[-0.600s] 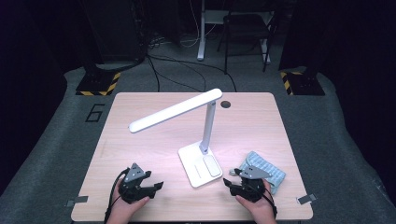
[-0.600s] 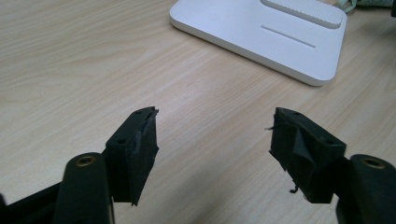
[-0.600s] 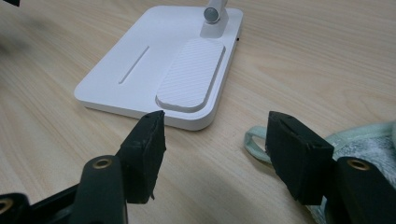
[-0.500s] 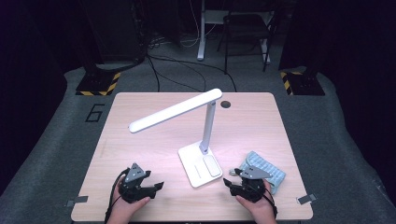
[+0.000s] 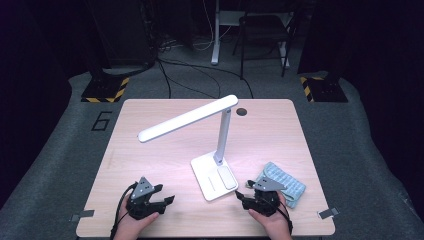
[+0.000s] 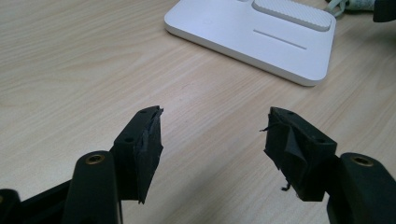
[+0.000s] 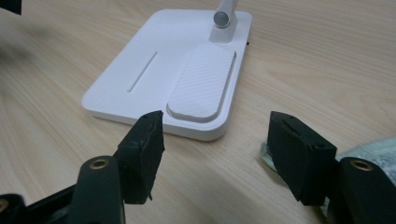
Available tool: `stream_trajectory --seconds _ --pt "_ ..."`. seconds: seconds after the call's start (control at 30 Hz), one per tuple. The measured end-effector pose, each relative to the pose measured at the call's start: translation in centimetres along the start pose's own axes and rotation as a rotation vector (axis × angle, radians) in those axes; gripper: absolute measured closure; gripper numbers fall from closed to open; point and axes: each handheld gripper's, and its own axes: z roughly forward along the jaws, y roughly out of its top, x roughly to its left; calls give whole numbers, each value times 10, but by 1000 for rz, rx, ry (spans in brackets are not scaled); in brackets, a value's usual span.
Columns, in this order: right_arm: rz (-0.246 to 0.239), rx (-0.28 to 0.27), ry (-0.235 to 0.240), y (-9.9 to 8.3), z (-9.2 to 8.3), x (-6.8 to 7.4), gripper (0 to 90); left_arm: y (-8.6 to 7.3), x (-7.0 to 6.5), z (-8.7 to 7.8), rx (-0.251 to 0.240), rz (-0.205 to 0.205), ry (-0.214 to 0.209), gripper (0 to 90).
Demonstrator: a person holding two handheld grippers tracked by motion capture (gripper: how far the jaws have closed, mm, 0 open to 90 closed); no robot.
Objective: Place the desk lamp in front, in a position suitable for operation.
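High view shows the white lamp point(image 5: 215, 172) in the middle of the table point(image 5: 150, 145). Left gripper point(image 5: 167, 200) and right gripper point(image 5: 239, 196) rest either side, both open and holding nothing.

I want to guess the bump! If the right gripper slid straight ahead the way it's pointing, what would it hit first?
Most likely the lamp base: the right gripper, jaws open, points at its near edge.

Lamp base point(image 5: 214, 175) between tongs; bare table point(image 5: 150, 150) leftward.
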Motion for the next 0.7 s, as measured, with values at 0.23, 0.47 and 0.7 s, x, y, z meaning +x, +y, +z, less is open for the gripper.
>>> stream_trajectory --seconds 0.23,0.47,0.7 --pt "74 -10 40 35 1 5 347 2 -4 0 2 10 -5 382" --pt "54 10 29 20 28 3 372 2 -3 2 15 19 -7 381" --pt "19 38 11 12 38 14 351 3 -4 4 7 16 -9 382"
